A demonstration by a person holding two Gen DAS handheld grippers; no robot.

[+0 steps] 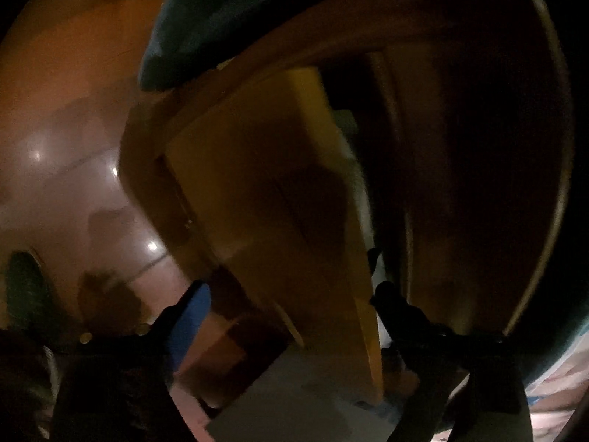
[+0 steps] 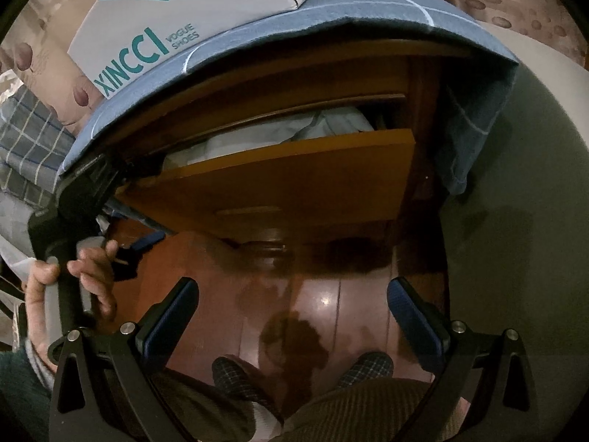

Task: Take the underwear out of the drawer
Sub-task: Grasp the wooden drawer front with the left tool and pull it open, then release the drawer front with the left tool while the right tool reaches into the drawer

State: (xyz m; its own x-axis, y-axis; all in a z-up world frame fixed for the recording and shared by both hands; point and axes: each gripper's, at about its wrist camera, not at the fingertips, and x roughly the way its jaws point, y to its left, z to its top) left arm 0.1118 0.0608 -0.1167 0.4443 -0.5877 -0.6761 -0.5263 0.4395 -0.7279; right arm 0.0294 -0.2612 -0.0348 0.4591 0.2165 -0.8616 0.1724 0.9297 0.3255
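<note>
Here, left gripper (image 1: 291, 298) wide open astride the drawer (image 2: 279, 180) front's edge — right gripper (image 2: 292, 294) open, empty, over bare floor (image 2: 331, 302).

Wooden drawer (image 2: 279, 173) pulled open; pale underwear (image 2: 294, 129) inside.

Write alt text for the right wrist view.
An open wooden drawer shows pale folded fabric inside, under a blue cloth bearing a shoe box. The right tongs hang open and empty above the floor; a hand grips the left tongs' handle.
</note>
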